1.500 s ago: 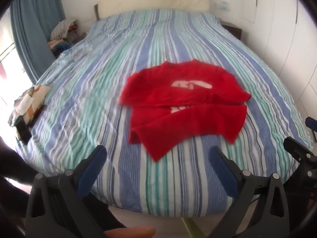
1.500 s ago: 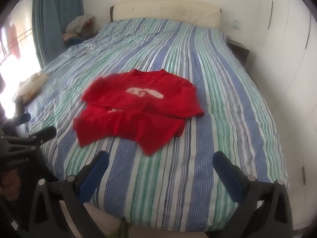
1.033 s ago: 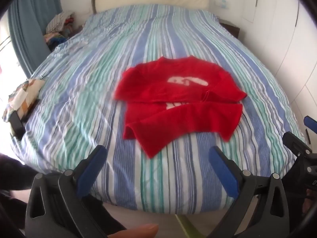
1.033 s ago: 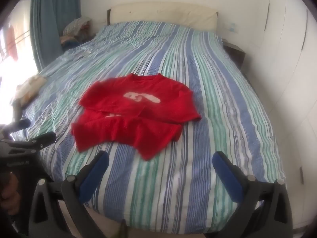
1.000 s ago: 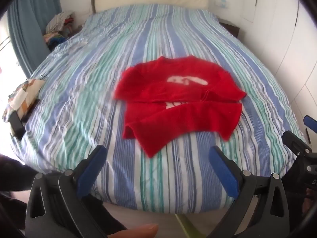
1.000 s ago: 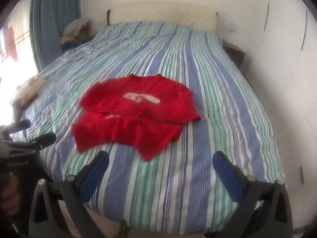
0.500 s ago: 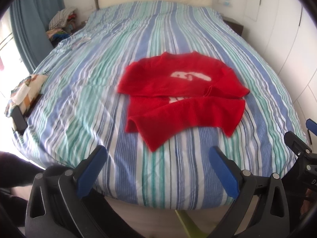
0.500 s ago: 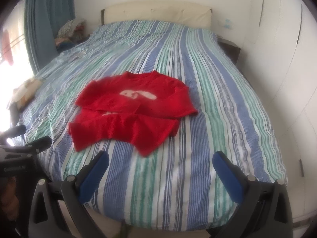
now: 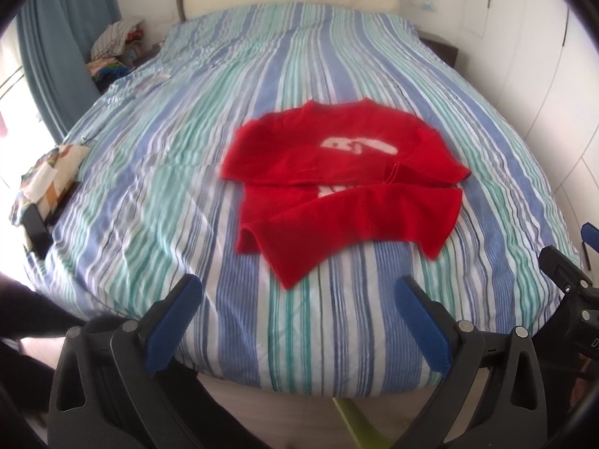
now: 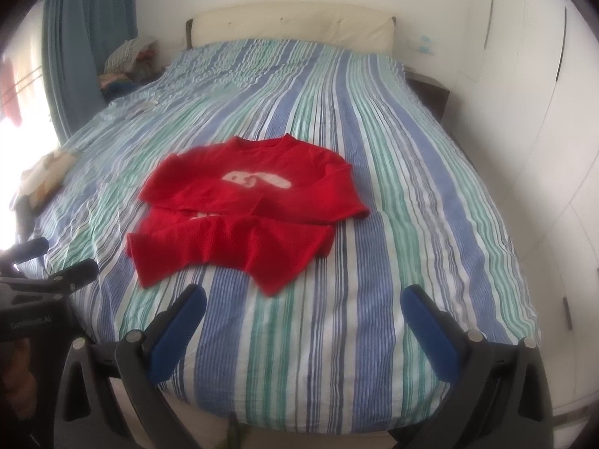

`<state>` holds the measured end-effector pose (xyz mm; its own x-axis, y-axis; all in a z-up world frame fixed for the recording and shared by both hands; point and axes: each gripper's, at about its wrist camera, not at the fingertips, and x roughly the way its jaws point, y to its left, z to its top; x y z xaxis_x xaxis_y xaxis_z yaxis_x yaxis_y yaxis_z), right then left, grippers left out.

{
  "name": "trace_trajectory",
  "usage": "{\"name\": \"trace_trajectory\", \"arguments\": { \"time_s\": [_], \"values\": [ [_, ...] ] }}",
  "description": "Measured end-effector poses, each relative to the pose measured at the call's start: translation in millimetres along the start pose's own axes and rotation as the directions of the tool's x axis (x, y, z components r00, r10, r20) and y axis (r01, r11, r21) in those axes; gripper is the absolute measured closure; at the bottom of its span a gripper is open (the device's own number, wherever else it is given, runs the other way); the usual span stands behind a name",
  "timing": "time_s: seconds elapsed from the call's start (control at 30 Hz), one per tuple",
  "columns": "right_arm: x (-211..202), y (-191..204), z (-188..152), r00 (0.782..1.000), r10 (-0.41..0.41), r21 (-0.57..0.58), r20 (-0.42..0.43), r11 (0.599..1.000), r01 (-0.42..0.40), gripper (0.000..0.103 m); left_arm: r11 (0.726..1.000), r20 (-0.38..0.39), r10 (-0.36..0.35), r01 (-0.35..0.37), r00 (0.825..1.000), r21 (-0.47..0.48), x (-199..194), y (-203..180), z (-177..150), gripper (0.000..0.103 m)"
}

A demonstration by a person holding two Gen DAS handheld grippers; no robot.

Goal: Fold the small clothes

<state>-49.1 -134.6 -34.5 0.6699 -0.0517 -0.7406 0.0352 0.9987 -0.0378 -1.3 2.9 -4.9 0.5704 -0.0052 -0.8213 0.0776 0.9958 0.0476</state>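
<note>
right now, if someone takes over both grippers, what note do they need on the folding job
Left hand-held gripper: open, empty, held off the foot of the bed.
Right hand-held gripper: open, empty, also short of the bed edge.
Red sweater: lies on the striped cover near the foot, neck toward the headboard, white print up; neither gripper touches it.
Done: both sleeves lie folded across the body.
Left: it looks like the body still needs folding into a compact stack; the lower edge and the corner pointing toward you sit uneven, so square those first.
</note>
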Motion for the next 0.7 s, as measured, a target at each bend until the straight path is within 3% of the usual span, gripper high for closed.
{"name": "trace_trajectory", "arguments": {
  "time_s": [0.7],
  "values": [
    [-6.7, 0.7, 2.2, 0.999, -0.033, 0.018, 0.029, 0.999, 0.033, 0.0, 1.0, 0.008, 0.015, -0.015, 1.0, 0.007, -3.6, 0.8, 2.6, 0.0]
  ]
}}
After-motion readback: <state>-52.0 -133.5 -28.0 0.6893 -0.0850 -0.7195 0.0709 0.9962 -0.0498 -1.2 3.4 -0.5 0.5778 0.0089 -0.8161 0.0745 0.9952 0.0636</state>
